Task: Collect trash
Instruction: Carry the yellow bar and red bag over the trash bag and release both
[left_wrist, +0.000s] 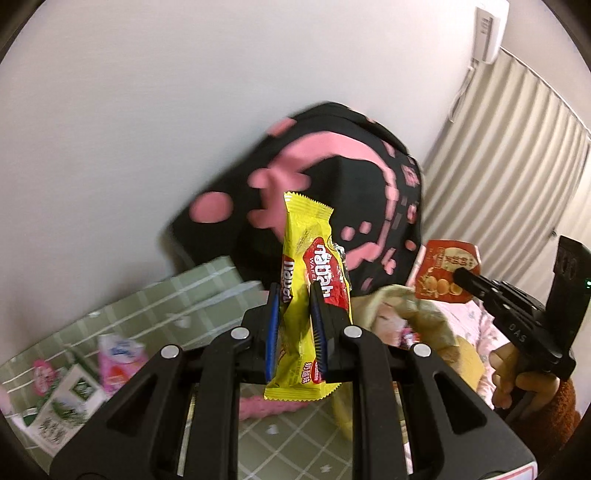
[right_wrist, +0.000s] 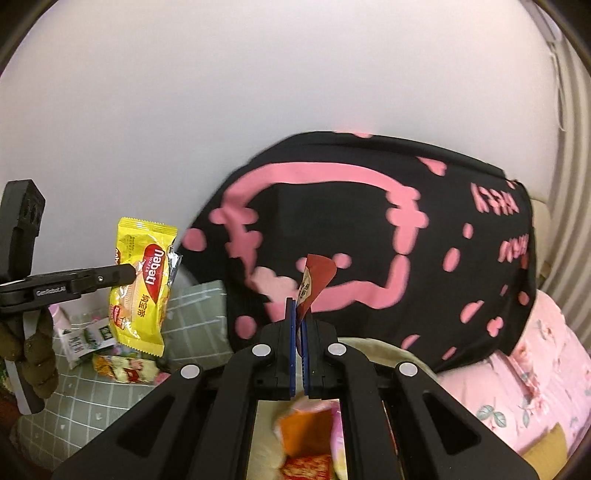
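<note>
Blue-padded fingers (left_wrist: 317, 314) pinch yellow-red wafer wrapper (left_wrist: 310, 280).

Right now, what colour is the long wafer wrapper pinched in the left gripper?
Yellow with a red label: the crinkly plastic wafer wrapper, clearest in the left wrist view.

Bed, covered in part by a green checked sheet (left_wrist: 192, 295) and in part by pink floral bedding (right_wrist: 546, 354). On the green sheet lay a white-and-green carton (left_wrist: 64, 402), a pink packet (left_wrist: 120, 356) and a yellow-and-red snack wrapper (right_wrist: 125, 369). A black cushion with pink markings (right_wrist: 369, 236) stood against the wall, resting on the bedding. A beige bag (right_wrist: 384, 350) holding orange and red wrappers (right_wrist: 303, 432) lay before it.
</note>
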